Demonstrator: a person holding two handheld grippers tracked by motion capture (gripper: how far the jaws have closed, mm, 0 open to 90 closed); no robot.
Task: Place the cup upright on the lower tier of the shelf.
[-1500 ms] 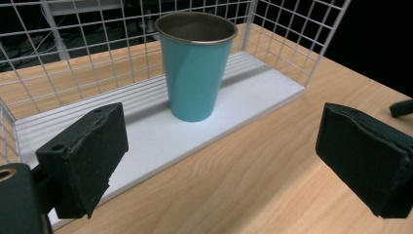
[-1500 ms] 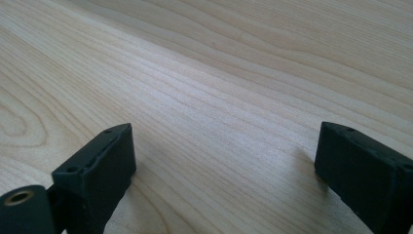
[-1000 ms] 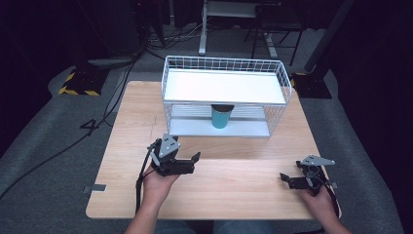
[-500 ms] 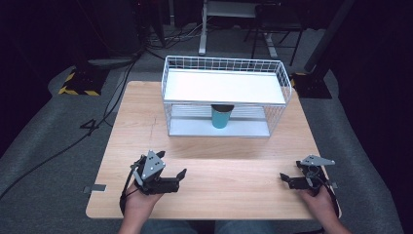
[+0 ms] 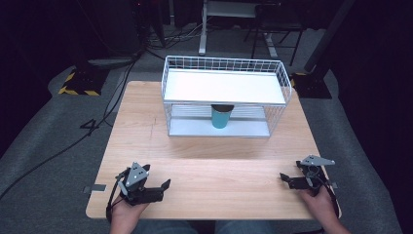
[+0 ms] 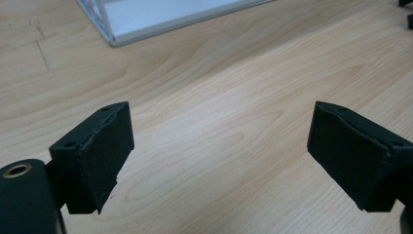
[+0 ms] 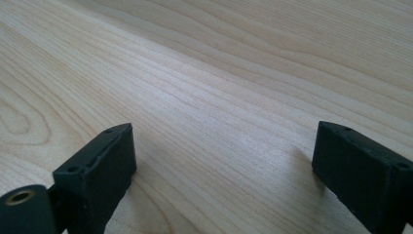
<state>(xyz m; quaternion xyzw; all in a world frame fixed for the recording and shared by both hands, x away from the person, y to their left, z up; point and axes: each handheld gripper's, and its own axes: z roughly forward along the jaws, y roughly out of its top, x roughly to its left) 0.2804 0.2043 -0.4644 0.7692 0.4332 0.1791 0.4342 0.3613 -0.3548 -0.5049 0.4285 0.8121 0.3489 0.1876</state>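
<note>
A teal cup (image 5: 220, 117) stands upright on the lower shelf of a white wire rack (image 5: 168, 87) at the back of the wooden table (image 5: 219, 161). My left gripper (image 5: 164, 189) rests low near the table's front left edge. It is open, its jaws point right, and nothing lies between them. In the left gripper view, the left gripper (image 6: 219, 146) shows bare wood between its wide-apart pads, with a corner of the rack's base (image 6: 160, 19) beyond. My right gripper (image 5: 285, 180) sits near the front right edge, open and empty. The right gripper (image 7: 221, 161) hovers just over the wood.
The rack has a flat white top shelf (image 5: 224, 86) directly over the cup. Dark floor, cables and a yellow-black striped block (image 5: 78, 80) surround the table. Bare wood stretches between the rack's front and my two grippers.
My left gripper has drawn back toward the front left edge of the table, still open. The right gripper has stayed in place.
</note>
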